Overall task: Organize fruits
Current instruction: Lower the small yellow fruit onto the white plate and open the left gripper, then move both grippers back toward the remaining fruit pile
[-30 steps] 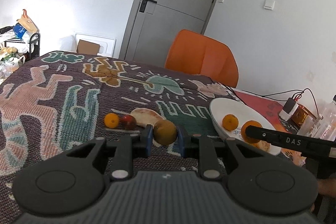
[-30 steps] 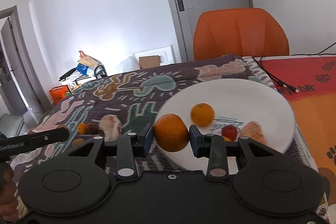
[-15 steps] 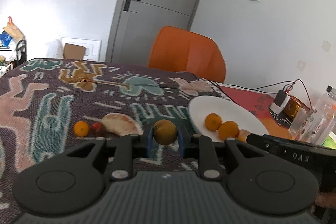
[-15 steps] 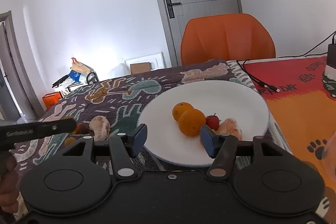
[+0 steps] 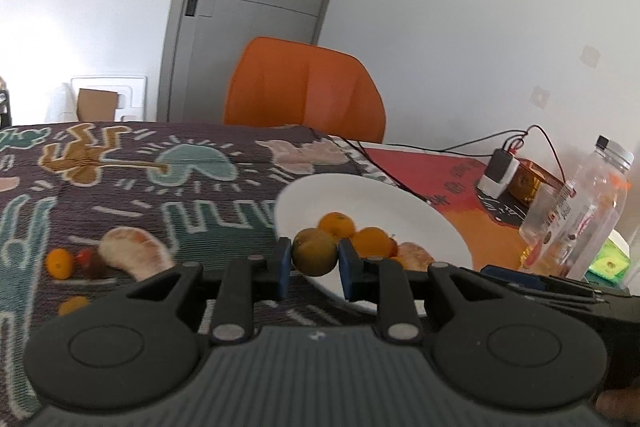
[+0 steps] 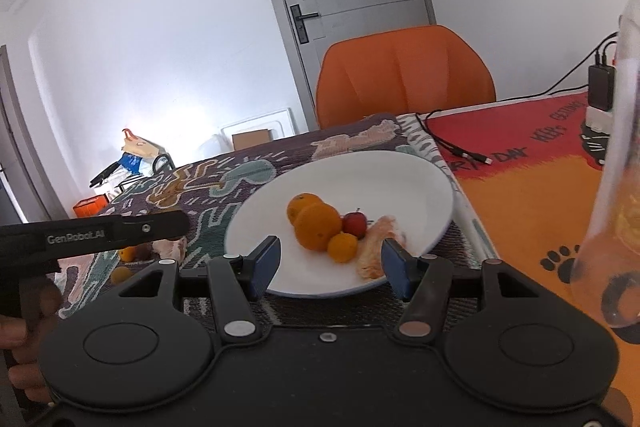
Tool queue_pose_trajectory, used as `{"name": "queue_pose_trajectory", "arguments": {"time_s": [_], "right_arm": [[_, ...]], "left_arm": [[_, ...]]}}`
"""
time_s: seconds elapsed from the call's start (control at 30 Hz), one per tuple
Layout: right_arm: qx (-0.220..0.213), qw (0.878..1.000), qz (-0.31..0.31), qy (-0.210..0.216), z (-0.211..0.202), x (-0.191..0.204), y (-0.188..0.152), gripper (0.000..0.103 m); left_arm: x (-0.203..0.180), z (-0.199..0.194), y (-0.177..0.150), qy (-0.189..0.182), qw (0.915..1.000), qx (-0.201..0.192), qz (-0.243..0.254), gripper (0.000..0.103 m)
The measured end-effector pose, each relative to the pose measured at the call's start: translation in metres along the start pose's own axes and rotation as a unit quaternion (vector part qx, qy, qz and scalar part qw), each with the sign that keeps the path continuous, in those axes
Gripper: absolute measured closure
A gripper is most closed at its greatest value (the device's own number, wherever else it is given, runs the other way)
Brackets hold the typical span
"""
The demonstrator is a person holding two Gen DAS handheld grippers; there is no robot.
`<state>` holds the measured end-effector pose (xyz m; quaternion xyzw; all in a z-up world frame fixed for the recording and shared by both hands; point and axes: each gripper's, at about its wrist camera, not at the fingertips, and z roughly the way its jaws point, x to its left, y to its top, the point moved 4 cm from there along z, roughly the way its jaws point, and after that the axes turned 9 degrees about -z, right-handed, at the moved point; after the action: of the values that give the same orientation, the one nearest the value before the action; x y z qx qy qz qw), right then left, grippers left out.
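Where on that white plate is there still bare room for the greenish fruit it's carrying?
The plate's far half, toward the orange chair, is bare, as is its left part. The near right is crowded: two oranges, a small red fruit, a small orange and a peeled segment.

- The left gripper (image 5: pixel 313 269) had black arms, blue pads, silver screws and a ribbed grey body.
- The right gripper (image 6: pixel 331 264) was black, blue-padded, with silver screws.
- "GenRobot.AI" marked the left gripper's side.

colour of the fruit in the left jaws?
Dull yellow-green fruit, brownish in patches; clearest in the left wrist view.
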<state>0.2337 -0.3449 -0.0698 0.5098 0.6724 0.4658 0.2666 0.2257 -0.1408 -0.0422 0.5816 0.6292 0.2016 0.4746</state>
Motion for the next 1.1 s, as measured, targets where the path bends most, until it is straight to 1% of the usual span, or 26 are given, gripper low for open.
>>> {"name": "queue_pose_trajectory", "arguments": {"time_s": [0.3,0.33,0.4,0.47,0.53,0.6,0.73,0.87,0.93,0.97,1.1], "right_arm": [[-0.003,1.0,0.013,-0.004,-0.008,-0.013,-0.004,0.045],[-0.003,1.0,0.013,-0.005,-0.008,-0.014,-0.004,0.045],[-0.002,1.0,0.014,-0.004,-0.008,-0.015,-0.005,0.044],[-0.003,1.0,0.016,-0.005,-0.009,-0.015,-0.005,0.044],[-0.003,1.0,0.016,-0.004,-0.009,-0.014,-0.005,0.044],[-0.002,1.0,0.015,-0.002,-0.008,-0.012,-0.005,0.043],[-0.002,1.0,0.014,0.001,-0.005,-0.007,-0.005,0.038],[-0.001,1.0,0.01,0.005,-0.004,0.0,-0.003,0.037],[-0.001,1.0,0.006,0.006,-0.003,0.003,-0.002,0.034],[-0.001,1.0,0.005,0.007,-0.003,0.005,-0.001,0.032],[0.0,1.0,0.0,0.01,-0.002,0.012,0.001,0.031]], "left_arm": [[-0.024,0.022,-0.001,-0.011,0.9997,0.013,0.018,0.079],[-0.026,0.023,-0.001,-0.007,0.9997,0.009,0.02,0.076],[-0.028,0.023,0.001,-0.006,0.9997,0.005,0.021,0.075],[-0.026,0.02,0.002,-0.01,0.9998,0.002,0.017,0.07],[-0.022,0.016,0.002,-0.002,0.9999,0.0,0.017,0.06],[-0.017,0.013,0.002,0.01,0.9998,-0.003,0.015,0.054],[-0.002,0.002,0.002,0.022,0.9997,-0.006,0.007,0.043],[0.013,-0.009,0.003,0.038,0.9992,-0.015,0.0,0.038],[0.02,-0.015,0.004,0.045,0.9988,-0.019,-0.006,0.029],[0.024,-0.018,0.004,0.048,0.9985,-0.022,-0.01,0.028],[0.036,-0.029,0.004,0.06,0.9976,-0.028,-0.016,0.024]]}}
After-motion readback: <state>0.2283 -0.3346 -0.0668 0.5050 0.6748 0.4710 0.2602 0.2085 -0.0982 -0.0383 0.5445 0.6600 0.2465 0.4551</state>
